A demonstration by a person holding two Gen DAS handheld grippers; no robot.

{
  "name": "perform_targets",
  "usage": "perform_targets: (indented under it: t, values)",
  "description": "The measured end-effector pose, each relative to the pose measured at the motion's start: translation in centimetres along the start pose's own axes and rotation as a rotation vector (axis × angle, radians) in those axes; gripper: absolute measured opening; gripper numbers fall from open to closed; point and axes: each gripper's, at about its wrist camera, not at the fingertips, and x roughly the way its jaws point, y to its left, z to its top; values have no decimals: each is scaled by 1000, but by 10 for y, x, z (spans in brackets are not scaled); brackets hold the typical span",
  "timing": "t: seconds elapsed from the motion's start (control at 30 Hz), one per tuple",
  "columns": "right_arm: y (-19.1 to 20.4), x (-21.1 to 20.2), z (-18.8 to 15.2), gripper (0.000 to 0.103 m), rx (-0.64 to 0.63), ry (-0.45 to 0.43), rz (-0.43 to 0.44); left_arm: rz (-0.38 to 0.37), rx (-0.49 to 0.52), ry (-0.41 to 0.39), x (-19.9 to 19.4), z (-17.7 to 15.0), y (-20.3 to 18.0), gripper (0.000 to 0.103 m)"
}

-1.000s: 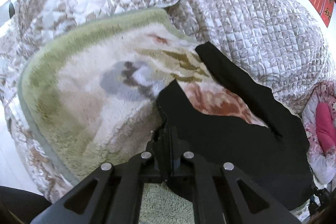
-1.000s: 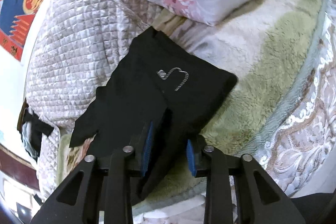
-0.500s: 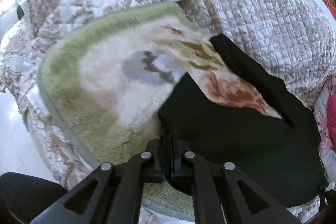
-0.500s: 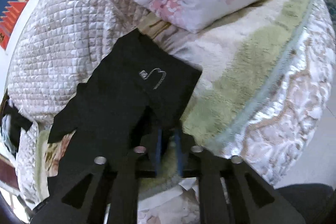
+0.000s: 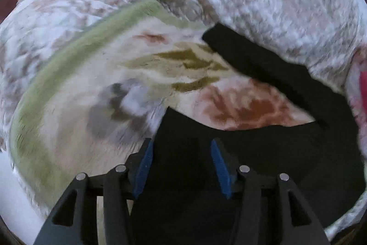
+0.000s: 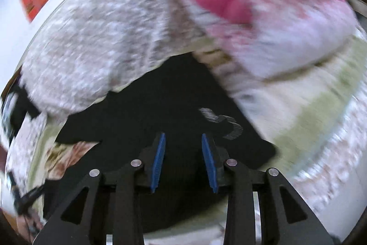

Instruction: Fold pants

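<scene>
Both tongs, left (image 5: 181,148) and right (image 6: 182,144), now gape open after releasing the black pants (image 5: 263,148), which lie on the fleece blanket (image 5: 91,93) beside the pink pillow (image 6: 286,22); this fold looks placed.

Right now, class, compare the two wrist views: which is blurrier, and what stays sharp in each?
Right wrist view: heavy motion smear across the quilt and pillow; left wrist view: milder blur on the blanket. In both, the tongs stay crisp, and the pants show almost no detail.
</scene>
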Motion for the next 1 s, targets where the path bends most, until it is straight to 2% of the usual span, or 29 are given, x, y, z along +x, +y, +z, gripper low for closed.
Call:
perform_targets:
  t: [0.03, 0.07, 0.1, 0.17, 0.23, 0.3, 0.37, 0.43, 0.53, 0.6, 0.67, 0.8, 0.9, 1.0]
  values:
    - [7, 6, 3, 34, -19, 7, 12, 41, 35, -4, 4, 1, -7, 43]
    - [14, 14, 6, 34, -38, 16, 27, 88, 84, -23, 6, 2, -15, 16]
    - [19, 19, 7, 34, -49, 21, 36, 140, 123, -43, 7, 2, -21, 6]
    - [29, 28, 7, 34, -87, 18, 46, 143, 123, -65, 5, 2, -23, 5]
    - [32, 33, 1, 34, -110, 26, 42, 186, 108, -105, -1, 5, -14, 5]
    - [29, 38, -6, 34, -116, 44, 23, 178, 75, -117, -3, 7, -7, 5]
    - [21, 47, -11, 34, -106, 75, -16, 174, 60, -106, -1, 7, -4, 10]
    - [15, 51, -12, 34, -90, 97, -46, 184, 55, -110, 0, 6, -5, 10]
    - [5, 50, -11, 34, -78, 84, -95, 177, 6, -130, -4, 9, 0, 10]
    - [3, 48, -10, 37, -79, 67, -119, 203, -23, -160, -12, 9, 5, 20]
    - [-1, 46, -9, 37, -72, 51, -147, 198, -49, -185, -18, 9, 10, 29]
    - [-11, 37, -6, 37, -44, 7, -231, 142, -69, -214, -29, 8, 11, 30]
    - [-16, 25, -3, 37, -24, -25, -206, 64, -50, -221, -38, 2, 2, 30]
    - [3, 18, -8, 37, -103, -36, -140, -60, 0, -189, -44, -8, -21, 34]
